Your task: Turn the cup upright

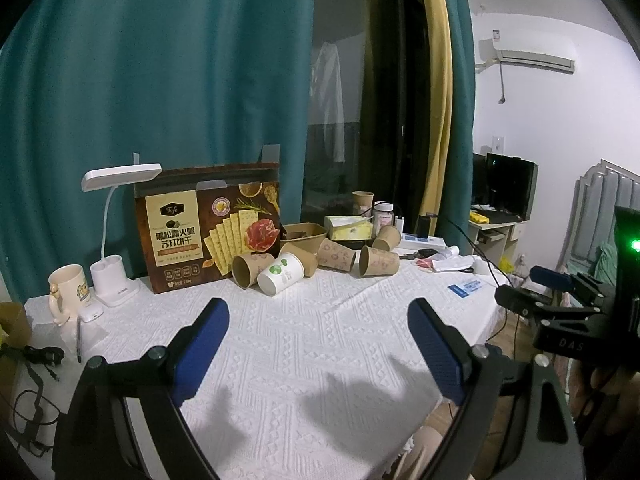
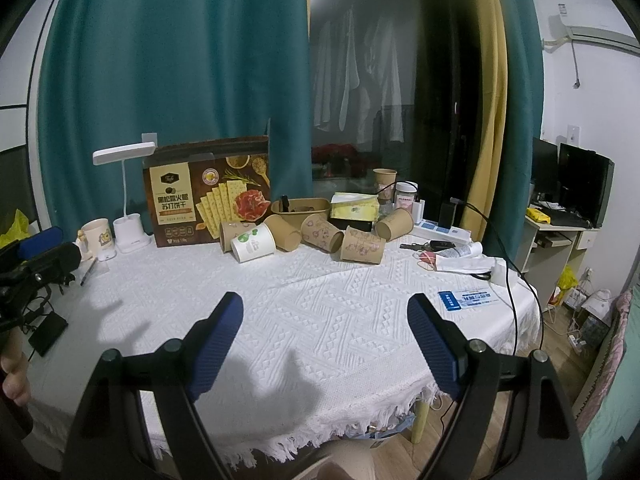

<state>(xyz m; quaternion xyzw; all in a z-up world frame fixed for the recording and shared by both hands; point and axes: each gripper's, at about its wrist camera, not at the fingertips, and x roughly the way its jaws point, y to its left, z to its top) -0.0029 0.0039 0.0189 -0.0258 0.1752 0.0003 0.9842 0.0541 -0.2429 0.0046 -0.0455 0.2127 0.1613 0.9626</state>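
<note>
Cups lie tipped in a row across the middle of both views, the white cup (image 1: 280,276) nearest with its mouth facing lower left, well beyond the left gripper (image 1: 318,354) and right gripper (image 2: 326,346), both spread wide and empty.

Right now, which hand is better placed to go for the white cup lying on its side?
Probably left. The white cup lies nearly straight ahead of the open left gripper; from the right gripper, also open, it sits off toward the left.
</note>
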